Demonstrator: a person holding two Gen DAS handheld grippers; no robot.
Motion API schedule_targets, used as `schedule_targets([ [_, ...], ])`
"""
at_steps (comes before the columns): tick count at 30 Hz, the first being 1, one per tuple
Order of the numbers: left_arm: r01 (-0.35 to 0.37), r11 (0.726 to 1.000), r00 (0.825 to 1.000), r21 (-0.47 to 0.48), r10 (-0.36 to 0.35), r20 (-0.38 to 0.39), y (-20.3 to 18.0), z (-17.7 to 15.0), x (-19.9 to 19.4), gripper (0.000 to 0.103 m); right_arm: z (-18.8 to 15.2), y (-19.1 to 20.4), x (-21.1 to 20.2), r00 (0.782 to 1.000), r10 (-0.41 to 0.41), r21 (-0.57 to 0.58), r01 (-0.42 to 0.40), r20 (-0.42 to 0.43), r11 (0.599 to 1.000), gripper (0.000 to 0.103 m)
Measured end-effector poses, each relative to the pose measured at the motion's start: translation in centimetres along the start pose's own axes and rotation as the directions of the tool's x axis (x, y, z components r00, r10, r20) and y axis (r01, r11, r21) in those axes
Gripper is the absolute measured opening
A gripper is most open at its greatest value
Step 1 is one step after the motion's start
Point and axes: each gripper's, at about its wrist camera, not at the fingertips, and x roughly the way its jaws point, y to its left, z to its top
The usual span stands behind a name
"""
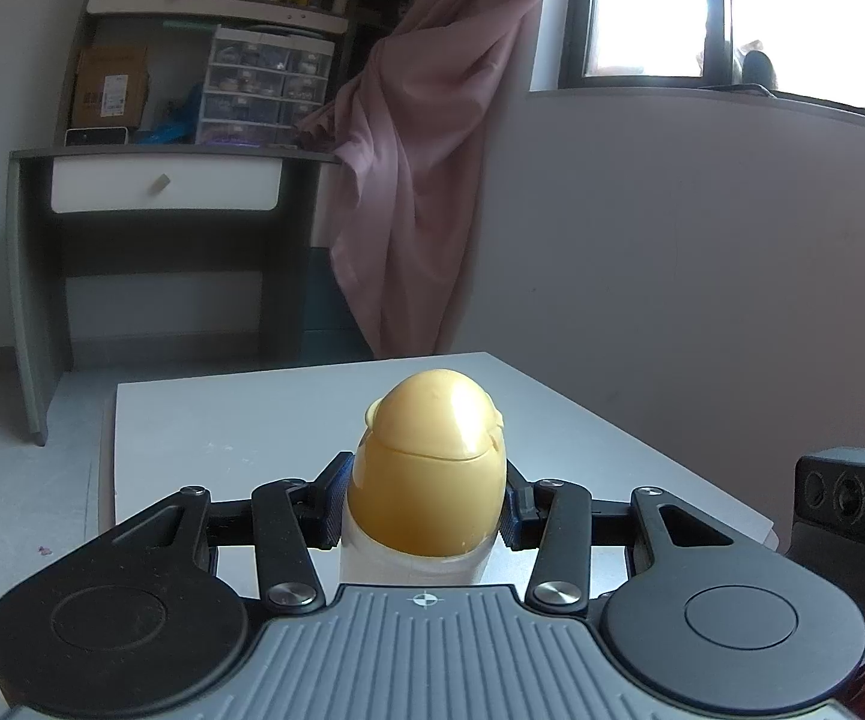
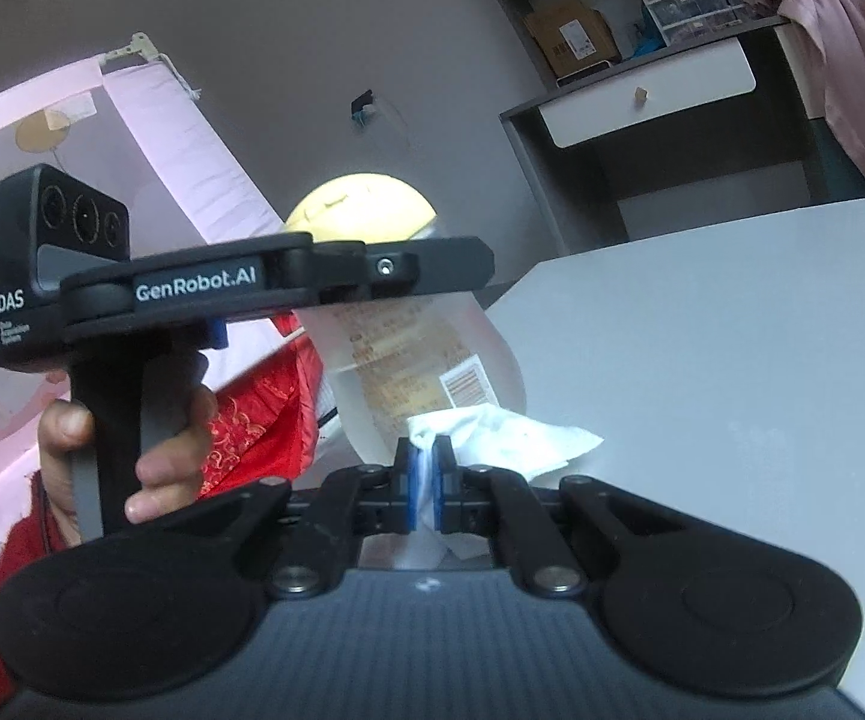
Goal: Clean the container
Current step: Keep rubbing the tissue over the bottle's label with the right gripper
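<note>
A white plastic bottle with a rounded yellow cap (image 1: pixel 429 474) stands upright between the fingers of my left gripper (image 1: pixel 423 507), which is shut on its neck just under the cap. In the right wrist view the same bottle (image 2: pixel 426 354) shows its printed label, held from the left by the left gripper (image 2: pixel 396 267), with a hand on that gripper's handle. My right gripper (image 2: pixel 425 477) is shut on a crumpled white tissue (image 2: pixel 510 435), which is pressed against the bottle's lower side, above the grey table (image 2: pixel 732 360).
The grey table (image 1: pixel 240 420) stretches ahead, its far edge near a desk with a white drawer (image 1: pixel 162 183) and a pink curtain (image 1: pixel 414 180). The right gripper's camera block (image 1: pixel 846 495) sits at the right edge. A red sleeve (image 2: pixel 258 414) and a pink bed rail are on the left.
</note>
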Motion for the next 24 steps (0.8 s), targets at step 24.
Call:
schedule_targets([
  [24, 0.0, 1.0, 1.0, -0.001, 0.0, 0.0, -0.1, -0.1, 0.0, 0.047, 0.9, 2.7, -0.3, 0.995, 0.068, -0.071, -0.063, 0.068, 0.995, 0.005],
])
